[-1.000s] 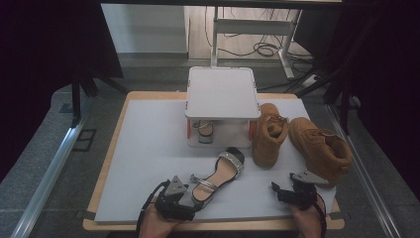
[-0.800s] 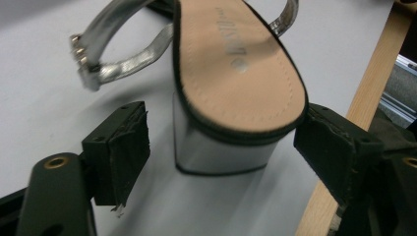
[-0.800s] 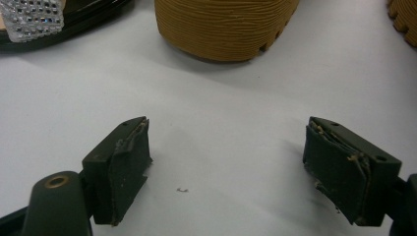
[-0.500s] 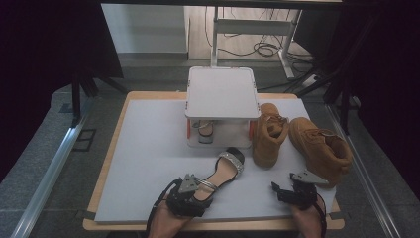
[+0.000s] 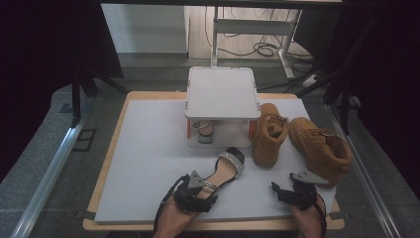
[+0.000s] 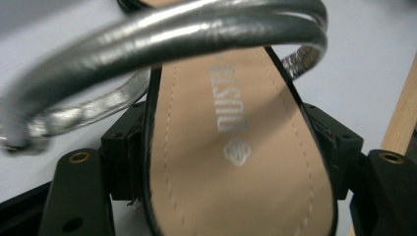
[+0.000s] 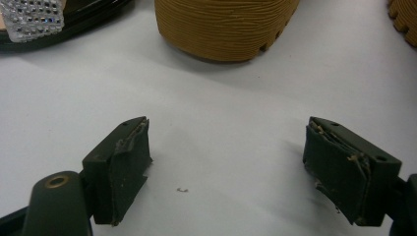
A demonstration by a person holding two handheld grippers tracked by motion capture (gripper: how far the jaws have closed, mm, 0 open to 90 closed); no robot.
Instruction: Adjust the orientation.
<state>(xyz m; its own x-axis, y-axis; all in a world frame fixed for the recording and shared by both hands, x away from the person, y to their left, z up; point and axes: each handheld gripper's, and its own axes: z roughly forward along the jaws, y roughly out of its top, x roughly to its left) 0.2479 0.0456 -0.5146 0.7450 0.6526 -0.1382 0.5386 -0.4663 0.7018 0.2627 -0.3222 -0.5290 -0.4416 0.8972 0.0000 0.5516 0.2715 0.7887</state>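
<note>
Left gripper (image 5: 198, 191), at the lower middle of the high view, has its jaws on either side of the heel end of the sandal (image 5: 220, 171); they have just been closing, and in the left gripper view we see both pads pressed against the sole's edges (image 6: 236, 162). Our right gripper (image 5: 289, 191) rests at the lower right with its jaws wide apart and nothing between them.

We see the sandal lying slantwise, its long axis running from lower left to upper right, toe toward the white stand (image 5: 223, 94). It has a tan insole with a printed logo, a black rim, silver ankle straps and a glittery toe band.

Two tan boots (image 5: 270, 134) sit at the right on the white table top (image 5: 143, 148), which has a wooden edge. Beyond it we see grey floor and cables.
</note>
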